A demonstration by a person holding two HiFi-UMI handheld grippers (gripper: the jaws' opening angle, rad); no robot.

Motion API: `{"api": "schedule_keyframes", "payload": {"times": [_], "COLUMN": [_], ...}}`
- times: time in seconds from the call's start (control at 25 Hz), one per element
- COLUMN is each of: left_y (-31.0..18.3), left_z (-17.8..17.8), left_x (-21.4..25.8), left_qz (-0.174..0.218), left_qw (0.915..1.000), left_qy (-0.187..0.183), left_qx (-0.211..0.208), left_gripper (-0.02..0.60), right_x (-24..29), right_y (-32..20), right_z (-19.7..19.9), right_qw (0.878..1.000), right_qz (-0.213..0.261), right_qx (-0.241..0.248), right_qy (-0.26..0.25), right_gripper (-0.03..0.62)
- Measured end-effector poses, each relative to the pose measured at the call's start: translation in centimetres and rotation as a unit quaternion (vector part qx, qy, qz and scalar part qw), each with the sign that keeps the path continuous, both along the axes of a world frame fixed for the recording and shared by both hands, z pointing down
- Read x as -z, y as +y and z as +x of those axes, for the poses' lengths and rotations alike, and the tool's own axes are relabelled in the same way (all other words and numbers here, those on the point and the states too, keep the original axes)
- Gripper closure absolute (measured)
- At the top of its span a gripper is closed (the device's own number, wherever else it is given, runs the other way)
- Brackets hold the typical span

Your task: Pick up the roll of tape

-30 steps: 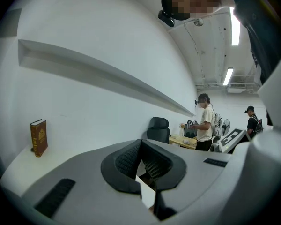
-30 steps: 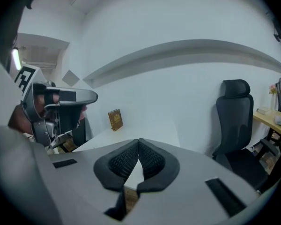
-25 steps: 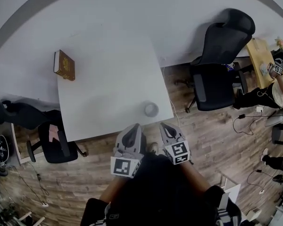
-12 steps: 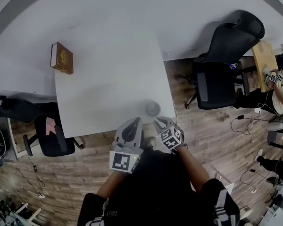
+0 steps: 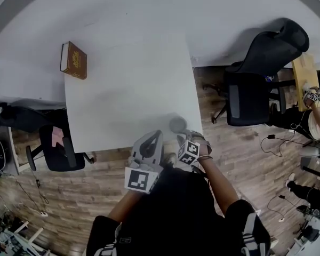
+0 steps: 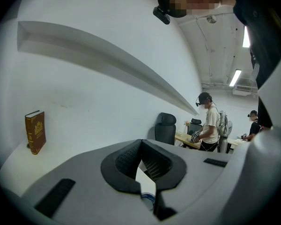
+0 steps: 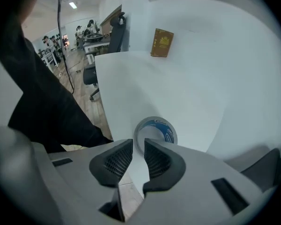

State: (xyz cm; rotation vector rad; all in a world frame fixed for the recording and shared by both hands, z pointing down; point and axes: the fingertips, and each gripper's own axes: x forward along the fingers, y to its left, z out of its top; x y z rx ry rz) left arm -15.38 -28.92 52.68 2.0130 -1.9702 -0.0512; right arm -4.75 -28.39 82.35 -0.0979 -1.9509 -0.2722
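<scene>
One roll of tape (image 5: 177,125) lies flat on the white bench (image 5: 128,79), close to the near right corner and not far from the front edge. In the right gripper view the roll (image 7: 155,131) shows a pale ring with blue print on its outer band.

The right gripper (image 5: 182,138) sits just short of it, at the bench's front edge. Its jaws stand a narrow way apart with only bare bench top between them, and their tips (image 7: 137,148) point at the roll's near rim. Whether a pad touches the rim cannot be told.

The left gripper (image 5: 156,136) hangs beside the right one, over the bench's front edge. Its jaws meet at the tips and hold nothing (image 6: 141,143) — that view looks up across the bench to the white wall.

A brown book (image 5: 73,60) stands upright at the far left corner, well apart from the roll. A black office chair (image 5: 256,73) stands on the wooden floor (image 5: 240,148) to the right of the bench — another one (image 5: 58,153) stands at its left.
</scene>
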Motion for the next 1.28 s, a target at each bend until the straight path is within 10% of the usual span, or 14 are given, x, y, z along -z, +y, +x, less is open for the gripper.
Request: {"api": "schedule_keyframes", "payload": {"times": [1.28], "left_y": [0.7], "left_z": [-1.6], "left_x": [0.1], "left_qz": [-0.001], "left_qw": [0.9999], "left_qy": [0.000], "left_qx": [0.017], "left_gripper": [0.565], "right_x": [-3.7], "right_y": [1.6], "right_z": [0.0], "right_qw": [0.994], "right_qz": [-0.032], "right_qx": [0.068], "right_qy": [0.080], "right_gripper": [0.531]}}
